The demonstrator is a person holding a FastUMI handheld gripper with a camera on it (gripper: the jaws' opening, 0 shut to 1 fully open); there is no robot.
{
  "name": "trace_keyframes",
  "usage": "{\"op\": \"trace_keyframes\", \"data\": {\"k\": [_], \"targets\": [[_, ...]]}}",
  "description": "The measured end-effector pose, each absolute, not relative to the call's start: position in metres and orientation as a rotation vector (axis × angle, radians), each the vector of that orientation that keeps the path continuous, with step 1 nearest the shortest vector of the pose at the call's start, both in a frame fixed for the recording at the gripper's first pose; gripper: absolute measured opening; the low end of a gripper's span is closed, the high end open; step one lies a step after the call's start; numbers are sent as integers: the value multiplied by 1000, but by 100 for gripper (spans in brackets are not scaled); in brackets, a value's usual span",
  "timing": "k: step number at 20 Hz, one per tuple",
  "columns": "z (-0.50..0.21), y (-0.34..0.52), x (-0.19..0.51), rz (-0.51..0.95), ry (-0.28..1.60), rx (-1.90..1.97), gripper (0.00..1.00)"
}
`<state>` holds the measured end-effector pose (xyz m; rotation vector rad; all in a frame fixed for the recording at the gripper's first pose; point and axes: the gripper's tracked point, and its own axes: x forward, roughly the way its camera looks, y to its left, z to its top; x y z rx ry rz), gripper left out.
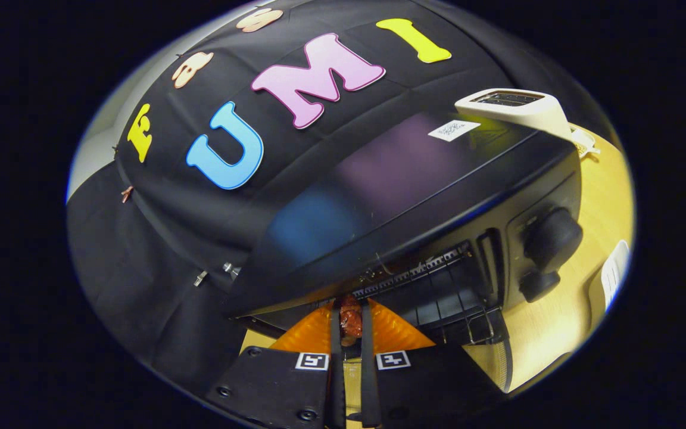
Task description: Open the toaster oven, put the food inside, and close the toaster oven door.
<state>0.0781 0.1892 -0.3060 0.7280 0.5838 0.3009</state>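
The black toaster oven (414, 179) stands right in front of me, seen tilted, with its mouth open and the wire rack (438, 292) showing inside. Two black knobs (551, 238) sit on its right-hand panel. My gripper (350, 319) is at the lower left of the oven's mouth, its fingers (336, 333) nearly together on a reddish-brown piece of food (350, 319) that reaches just past the tips. The oven's door is hidden below the fingers.
A white slot toaster (515, 107) stands behind the oven on the right. The oven rests on a light wooden table (557, 328). A white object (614, 271) lies on the table to the right. The black cloth wall hangs close on the left.
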Motion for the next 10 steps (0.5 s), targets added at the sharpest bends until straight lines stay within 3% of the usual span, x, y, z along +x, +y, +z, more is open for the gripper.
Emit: {"op": "trace_keyframes", "data": {"k": [3, 5, 7, 10], "targets": [[-320, 176, 85, 242, 591, 656, 17], [-339, 159, 85, 178, 623, 538, 30], [-339, 148, 82, 160, 624, 498, 48], [-332, 143, 74, 174, 611, 463, 89]]}}
